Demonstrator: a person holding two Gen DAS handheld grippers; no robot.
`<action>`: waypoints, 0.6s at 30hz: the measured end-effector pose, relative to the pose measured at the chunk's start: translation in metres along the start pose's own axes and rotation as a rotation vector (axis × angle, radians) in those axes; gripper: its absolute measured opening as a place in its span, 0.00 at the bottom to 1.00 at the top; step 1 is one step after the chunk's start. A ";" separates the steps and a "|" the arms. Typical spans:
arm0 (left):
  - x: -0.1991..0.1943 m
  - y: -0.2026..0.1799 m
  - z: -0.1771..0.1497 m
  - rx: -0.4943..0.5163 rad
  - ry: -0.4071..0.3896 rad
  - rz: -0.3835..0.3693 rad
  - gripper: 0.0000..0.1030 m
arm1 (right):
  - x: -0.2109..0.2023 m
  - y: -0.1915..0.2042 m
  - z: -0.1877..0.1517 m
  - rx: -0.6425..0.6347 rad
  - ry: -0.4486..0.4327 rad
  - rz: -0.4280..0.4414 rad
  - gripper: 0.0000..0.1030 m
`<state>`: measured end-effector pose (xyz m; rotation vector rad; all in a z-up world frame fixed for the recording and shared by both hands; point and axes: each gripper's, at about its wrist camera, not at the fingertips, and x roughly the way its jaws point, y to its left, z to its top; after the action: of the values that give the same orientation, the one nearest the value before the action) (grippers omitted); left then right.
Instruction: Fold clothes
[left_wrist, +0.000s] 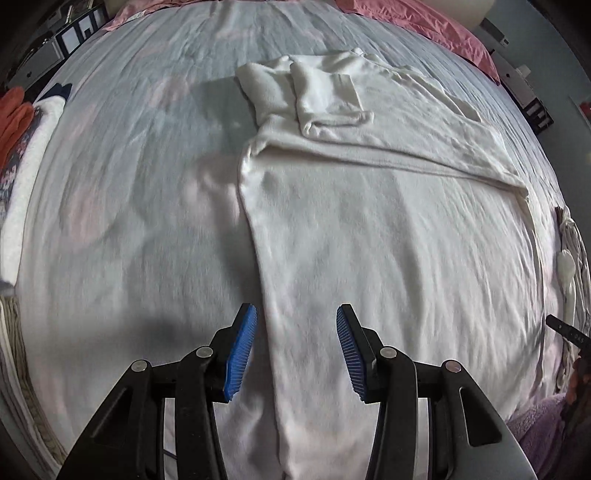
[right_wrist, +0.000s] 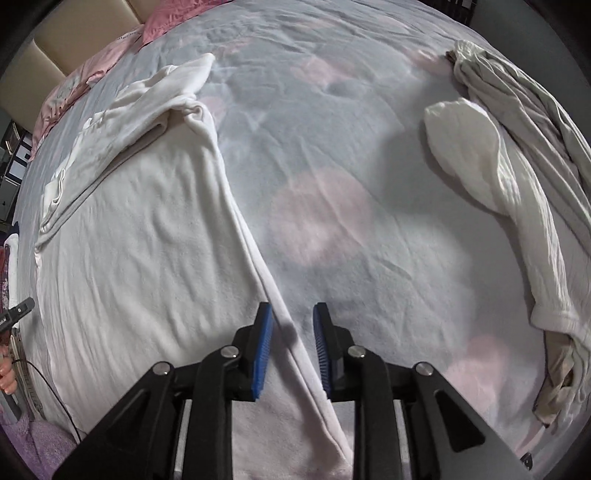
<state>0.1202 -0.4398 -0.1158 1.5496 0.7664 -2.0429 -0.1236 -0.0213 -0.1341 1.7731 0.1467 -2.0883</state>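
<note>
While both tools point down at the bed (left_wrist: 129, 184), a white garment (left_wrist: 369, 229) lies spread flat on the grey sheet, its sleeves folded in across the top. The left gripper (left_wrist: 295, 349) hangs over the garment's left edge, jaws parted and holding nothing. The right gripper (right_wrist: 292, 350) hangs over the opposite edge with a narrower gap; the hem runs between its blue pads (right_wrist: 263, 354), seemingly untouched, though blur makes that hard to judge. Another pale, crumpled garment (right_wrist: 517, 206) lies well apart.
</note>
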 end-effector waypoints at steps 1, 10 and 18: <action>-0.001 0.004 -0.009 -0.018 0.010 -0.002 0.46 | 0.003 -0.005 -0.002 0.019 0.013 0.025 0.27; -0.002 0.013 -0.059 -0.114 0.111 -0.008 0.46 | 0.011 -0.017 -0.004 0.049 0.037 0.105 0.34; 0.017 -0.008 -0.083 -0.062 0.231 0.066 0.46 | 0.011 -0.022 -0.012 0.035 0.083 0.127 0.34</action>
<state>0.1697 -0.3785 -0.1480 1.7712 0.8420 -1.7974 -0.1221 -0.0001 -0.1508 1.8403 0.0207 -1.9412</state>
